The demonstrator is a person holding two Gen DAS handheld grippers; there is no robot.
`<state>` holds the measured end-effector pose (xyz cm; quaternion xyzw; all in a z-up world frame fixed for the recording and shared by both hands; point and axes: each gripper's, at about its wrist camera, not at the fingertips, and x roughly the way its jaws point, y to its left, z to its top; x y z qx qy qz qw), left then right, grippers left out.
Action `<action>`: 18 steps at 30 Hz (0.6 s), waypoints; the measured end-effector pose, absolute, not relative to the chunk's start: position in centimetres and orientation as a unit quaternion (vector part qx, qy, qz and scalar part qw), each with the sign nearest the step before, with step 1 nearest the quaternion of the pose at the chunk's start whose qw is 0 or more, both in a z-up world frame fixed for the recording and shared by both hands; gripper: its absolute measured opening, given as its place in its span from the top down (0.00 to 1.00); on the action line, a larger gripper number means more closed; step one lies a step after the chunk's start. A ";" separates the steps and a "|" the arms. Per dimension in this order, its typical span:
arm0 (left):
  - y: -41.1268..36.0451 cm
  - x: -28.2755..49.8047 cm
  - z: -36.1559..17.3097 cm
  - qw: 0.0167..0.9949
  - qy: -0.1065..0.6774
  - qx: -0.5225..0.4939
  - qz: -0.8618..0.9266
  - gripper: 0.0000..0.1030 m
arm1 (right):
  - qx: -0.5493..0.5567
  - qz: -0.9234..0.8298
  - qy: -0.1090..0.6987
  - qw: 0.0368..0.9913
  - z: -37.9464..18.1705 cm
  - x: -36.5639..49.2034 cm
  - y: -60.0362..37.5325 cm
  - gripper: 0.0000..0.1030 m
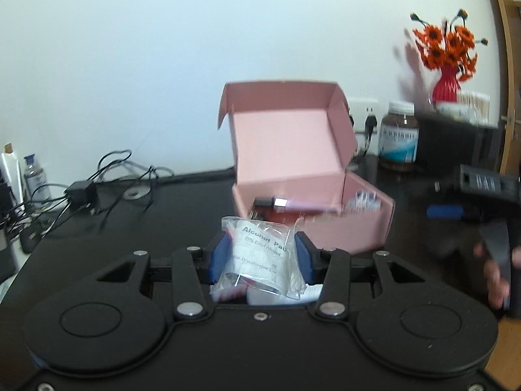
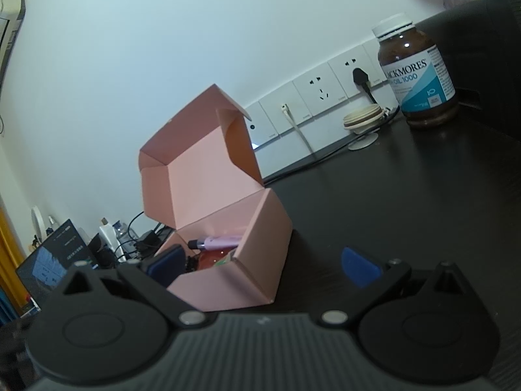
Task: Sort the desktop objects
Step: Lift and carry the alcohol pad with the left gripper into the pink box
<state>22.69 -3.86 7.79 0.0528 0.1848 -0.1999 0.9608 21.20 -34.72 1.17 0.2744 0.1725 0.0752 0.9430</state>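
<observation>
1. above the dark desk (image 1: pixel 182 195), the left gripper (image 1: pixel 260 254) pinches a clear bag of alcohol pads (image 1: pixel 260 257) between its blue pads, just in front of the open pink box (image 1: pixel 345 228).
2. the bag stands upright, long axis vertical, its top edge pointing up towards the box.
3. the right gripper (image 2: pixel 263 267) is spread wide, holding nothing, one finger beside the box's corner.
4. a pink tube (image 2: pixel 218 242) lies flat inside the box.

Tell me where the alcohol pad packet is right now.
In the left wrist view, the alcohol pad packet is clamped between the left gripper's blue fingers, just in front of the open pink box on the black desk.
</observation>
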 end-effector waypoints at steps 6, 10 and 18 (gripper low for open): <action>-8.0 25.7 9.3 0.962 0.172 0.072 -0.197 0.57 | 0.287 0.082 0.171 0.939 1.1 21.3 -35.1 0.01; -10.4 27.4 9.2 0.962 0.176 0.084 -0.189 0.57 | 0.294 0.082 0.173 0.936 0.9 21.5 -35.3 0.01; -13.0 30.0 7.9 0.963 0.202 0.077 -0.163 0.57 | 0.299 0.087 0.166 0.936 0.9 21.3 -35.5 0.01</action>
